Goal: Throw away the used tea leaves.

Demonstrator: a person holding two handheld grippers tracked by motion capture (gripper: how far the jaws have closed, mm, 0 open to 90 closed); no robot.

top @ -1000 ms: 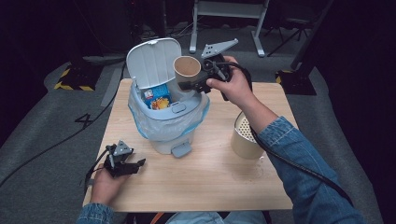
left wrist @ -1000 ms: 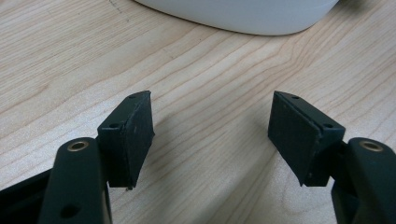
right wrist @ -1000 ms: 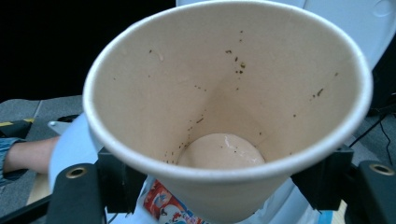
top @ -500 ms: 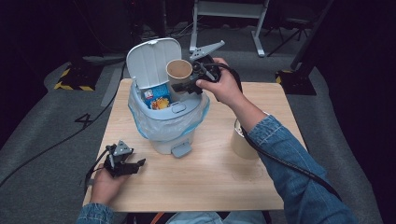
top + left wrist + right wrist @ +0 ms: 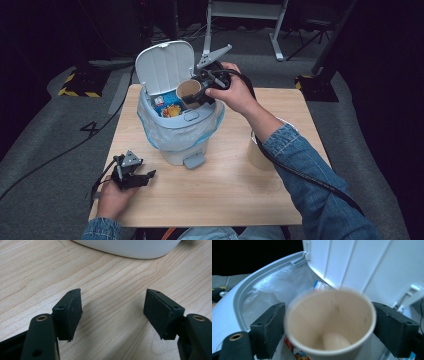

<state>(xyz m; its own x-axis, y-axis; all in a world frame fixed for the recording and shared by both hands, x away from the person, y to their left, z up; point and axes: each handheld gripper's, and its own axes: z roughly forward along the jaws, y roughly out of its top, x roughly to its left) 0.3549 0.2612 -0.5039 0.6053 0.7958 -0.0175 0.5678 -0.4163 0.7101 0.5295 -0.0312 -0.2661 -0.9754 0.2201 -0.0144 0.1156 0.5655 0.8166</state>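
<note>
left gripper [image 5: 131, 173] parked on table [image 5: 230, 190] near its front-left edge, jaws wide, nothing between, bare wood ahead | bin [image 5: 176, 131] mid-table, lid up | right gripper [image 5: 202, 95] over bin mouth, jaws just opening, paper cup [image 5: 329, 325] between pads, grip looks slack | second cup [image 5: 257, 152] right of bin

High view: fixed above your side, looking forward and down; it takes in the whole tabletop [image 5: 225, 200], the bin [image 5: 175, 130] and both your hands.

Left gripper view: rides low, close to the tabletop [image 5: 112, 285], looking along the fingers [image 5: 71, 312]; the bin's white base [image 5: 130, 247] lies just beyond them.

Right gripper view: very close, looking into the paper cup [image 5: 329, 322] between its fingers [image 5: 269, 327], with the bin rim [image 5: 239, 302] and raised lid [image 5: 362, 265] behind. Both gripper views share the bin with the high view.
</note>
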